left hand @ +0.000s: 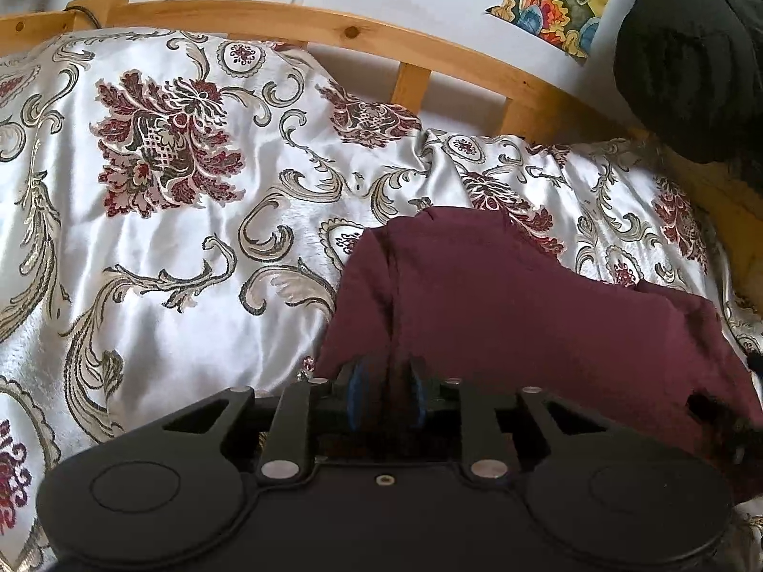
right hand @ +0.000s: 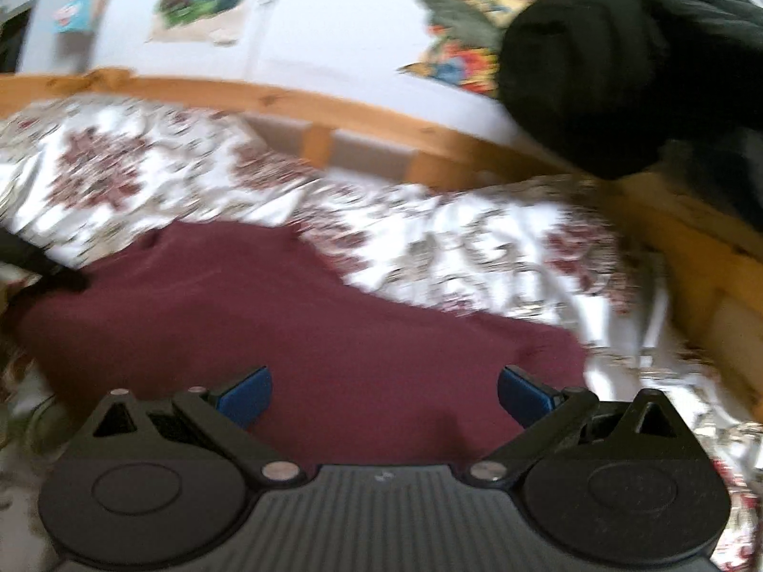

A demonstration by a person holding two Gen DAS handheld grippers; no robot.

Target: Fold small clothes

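1. The bedspread [left hand: 190, 248] is the biggest thing I have in view: shiny white satin with dark red flowers and grey scrolls, creased into soft ridges. I judge it slick, so anything I drag over it is likely to slide and not stay put.

2. Behind it runs the wooden bed rail [left hand: 334, 31], and at the right a black garment [left hand: 686, 62] is heaped on or against that rail. It is not what I am working on now.

3. The maroon garment [left hand: 500, 295] lies on the bedspread toward my near right, partly bunched, with a fold ridge running up from my left claw. It looks thin, light and floppy, without any stiffness. I expect it to sag from whatever point I lift and to wrinkle when pushed. It is best taken at an edge or corner, pinching both layers, with the second hold well apart on the same edge so the cloth hangs flat.

4. My left gripper [left hand: 385, 393] is clenched on the near edge of the maroon garment; its blue pads stand close together with cloth gathered between them.

5. My right gripper [right hand: 384, 395] is released, its blue fingers [right hand: 248, 393] spread wide above the maroon cloth and grasping nothing. That view is blurred, so I cannot tell whether the pads touch the fabric.

6. I see no basket, box or other container in either view.
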